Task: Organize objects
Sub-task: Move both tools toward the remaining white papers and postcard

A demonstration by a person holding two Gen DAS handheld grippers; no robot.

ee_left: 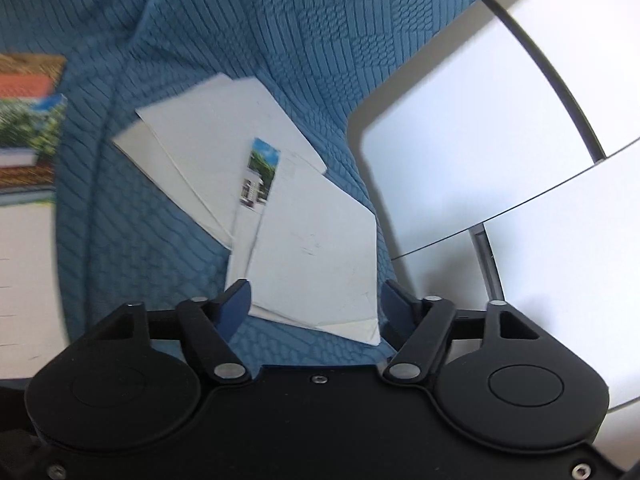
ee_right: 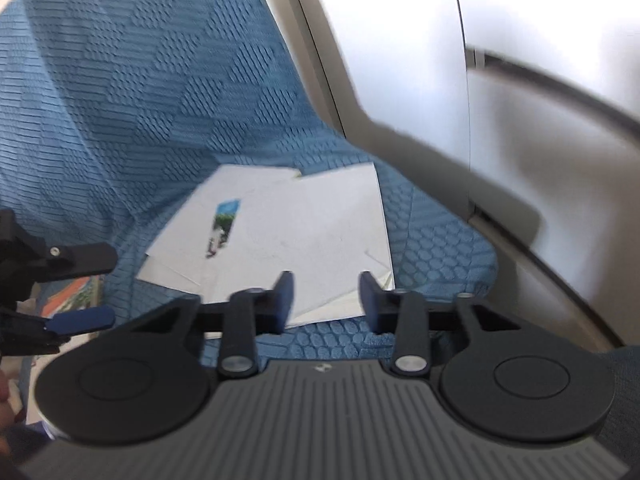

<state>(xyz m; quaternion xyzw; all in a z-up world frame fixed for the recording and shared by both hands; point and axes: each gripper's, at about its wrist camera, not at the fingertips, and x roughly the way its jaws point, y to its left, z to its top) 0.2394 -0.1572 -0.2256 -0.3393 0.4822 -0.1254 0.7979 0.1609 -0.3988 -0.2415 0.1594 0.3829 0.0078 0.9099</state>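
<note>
Both grippers, left point(ee_left: 314, 300) and right point(ee_right: 326, 300), agape above white cards point(ee_right: 296, 232) on blue cloth point(ee_right: 140, 100).

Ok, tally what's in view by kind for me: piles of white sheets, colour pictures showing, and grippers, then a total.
Pile of white sheets: 1 (the sheets overlap too much to count singly)
Colour pictures showing: 2 (picture strip in the pile, larger picture at the left edge)
Grippers: 2 (left gripper, right gripper)
Total: 5

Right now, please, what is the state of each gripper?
Left gripper: open, pads not pressing the white cards between them.
Right gripper: open, holding nothing.
</note>
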